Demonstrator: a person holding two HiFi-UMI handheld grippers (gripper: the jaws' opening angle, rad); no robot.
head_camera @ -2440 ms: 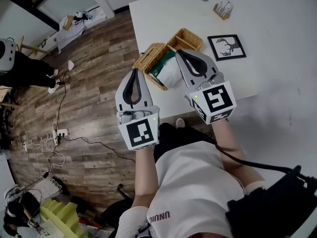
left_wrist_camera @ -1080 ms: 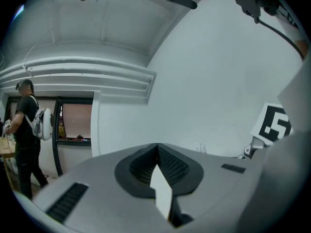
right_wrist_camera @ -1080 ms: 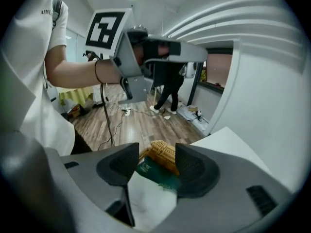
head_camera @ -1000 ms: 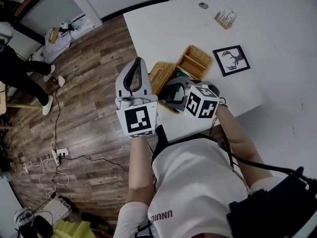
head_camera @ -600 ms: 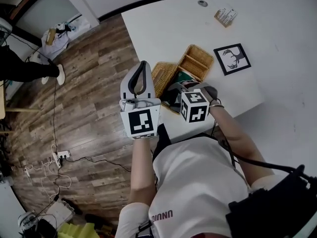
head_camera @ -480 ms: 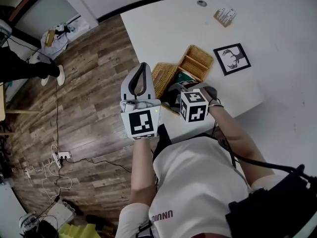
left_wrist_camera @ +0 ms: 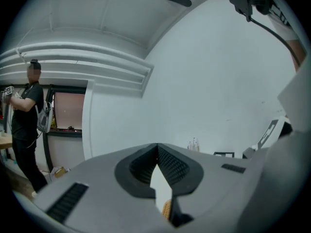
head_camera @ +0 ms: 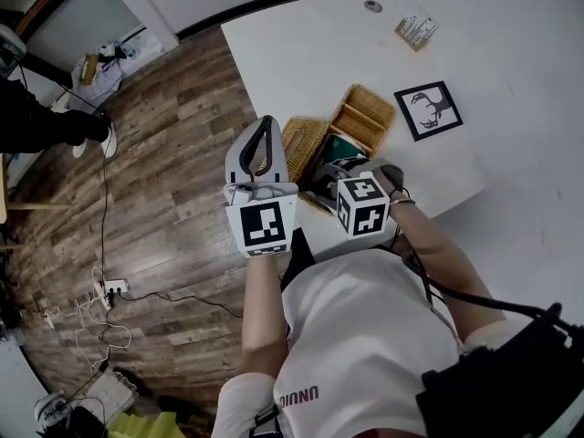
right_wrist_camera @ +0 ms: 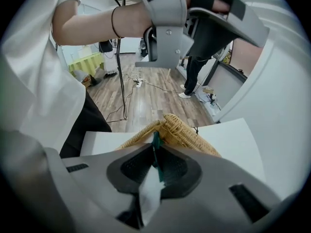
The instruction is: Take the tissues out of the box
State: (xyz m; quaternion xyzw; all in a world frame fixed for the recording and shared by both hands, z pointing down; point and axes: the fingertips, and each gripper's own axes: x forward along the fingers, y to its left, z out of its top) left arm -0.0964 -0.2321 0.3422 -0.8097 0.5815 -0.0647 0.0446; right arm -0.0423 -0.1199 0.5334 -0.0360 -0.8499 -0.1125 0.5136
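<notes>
Right gripper view: your right gripper [right_wrist_camera: 156, 152] has just clamped the tissue [right_wrist_camera: 149, 193] plus the pack [right_wrist_camera: 156, 141] edge; the left gripper [left_wrist_camera: 157, 148] is closed, empty. Yanking could drag the basket [right_wrist_camera: 187, 132] along.

Two wicker baskets [head_camera: 306, 140] (side by side), one tissue pack [head_camera: 345, 146], one framed deer picture [head_camera: 427, 110], one small carton [head_camera: 412, 32], one grey disc [head_camera: 370, 6], one table [head_camera: 301, 53], two grippers: left gripper [head_camera: 265, 121], right gripper [right_wrist_camera: 156, 149].
</notes>
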